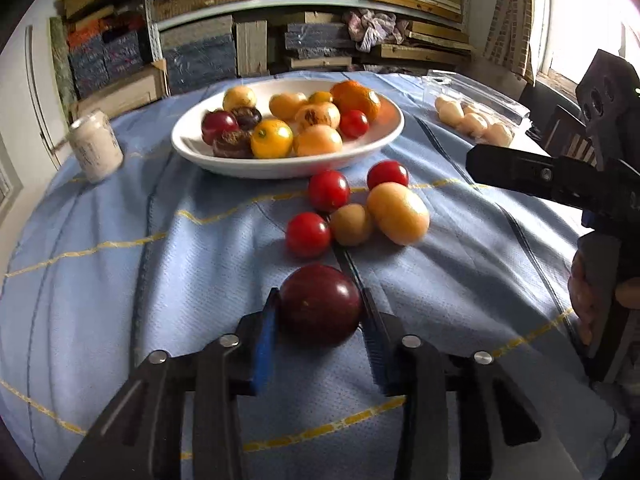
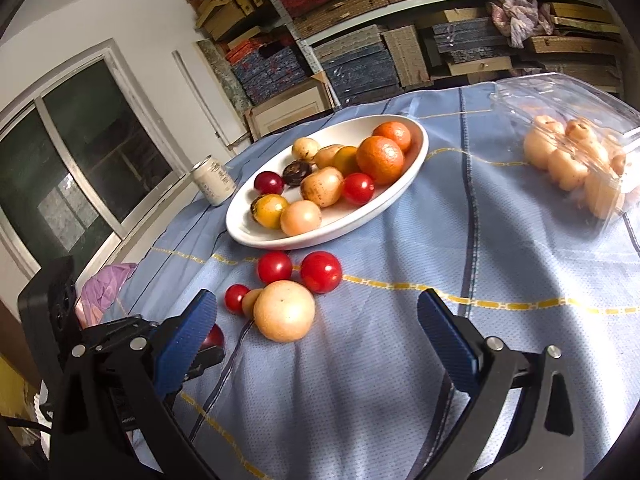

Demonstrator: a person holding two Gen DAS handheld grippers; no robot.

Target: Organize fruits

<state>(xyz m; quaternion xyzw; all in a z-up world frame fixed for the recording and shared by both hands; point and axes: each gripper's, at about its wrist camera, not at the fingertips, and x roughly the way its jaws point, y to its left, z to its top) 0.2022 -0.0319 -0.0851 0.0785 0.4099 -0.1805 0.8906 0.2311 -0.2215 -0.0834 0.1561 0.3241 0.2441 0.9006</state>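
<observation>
My left gripper (image 1: 320, 304) is shut on a dark red plum (image 1: 320, 306) that rests on the blue cloth, with a blue pad against each side of it. Beyond it lie three red tomatoes (image 1: 329, 190), a small tan fruit (image 1: 351, 224) and a pale orange fruit (image 1: 398, 213). A white oval plate (image 1: 192, 148) with several mixed fruits stands further back. My right gripper (image 2: 316, 298) is open above the cloth with nothing between its pads, just short of the pale orange fruit (image 2: 284, 311). The same plum (image 2: 215, 336) peeks out behind its left finger.
A pale drink can (image 1: 96, 146) stands left of the plate. A clear plastic box (image 2: 576, 160) of pale fruits lies open at the right. Shelves stacked with boxes rise behind the table. A hand (image 1: 582, 304) holds the right gripper at the right edge.
</observation>
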